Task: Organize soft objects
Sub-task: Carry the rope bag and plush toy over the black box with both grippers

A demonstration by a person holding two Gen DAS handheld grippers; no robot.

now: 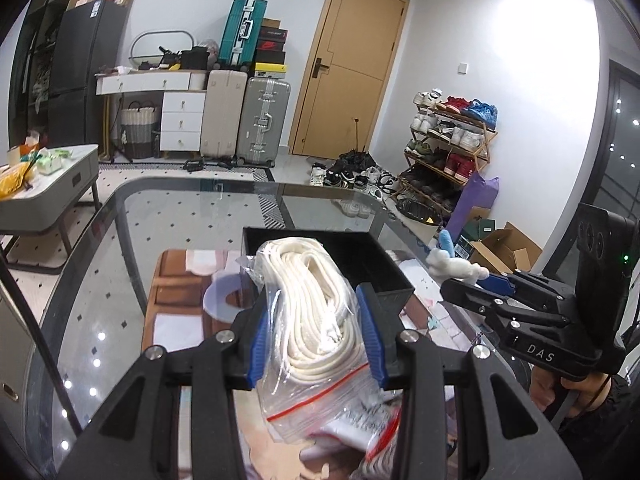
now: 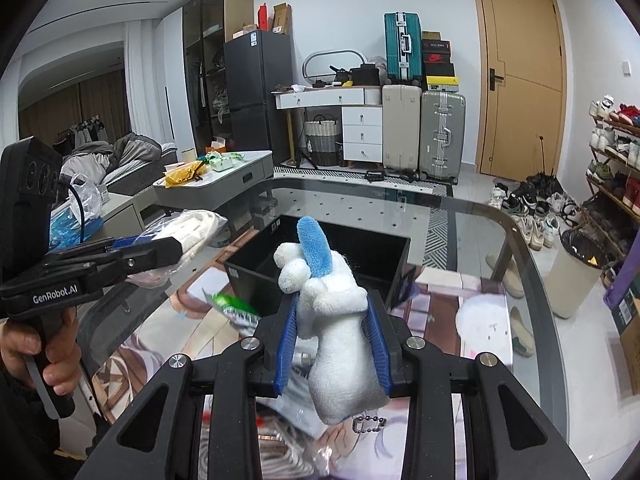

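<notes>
My left gripper point(image 1: 316, 320) is shut on a clear zip bag of coiled white rope point(image 1: 316, 304), held above the glass table just short of a black open bin point(image 1: 360, 254). In the right wrist view the same bag of rope point(image 2: 192, 228) sticks out of the left gripper point(image 2: 168, 250) at the left. My right gripper point(image 2: 334, 320) is shut on a white plush toy with a blue ear point(image 2: 332, 304), with the black bin point(image 2: 352, 248) right behind it. The plush toy point(image 1: 452, 260) also shows at the right of the left wrist view, in the right gripper point(image 1: 460, 286).
A glass table point(image 2: 480, 216) carries a printed mat point(image 1: 176, 280), and a green packet point(image 2: 232, 304) lies by the bin. More bags lie under the grippers. Across the room stand suitcases point(image 1: 262, 120), a shoe rack point(image 1: 452, 148) and a low grey table point(image 1: 48, 188).
</notes>
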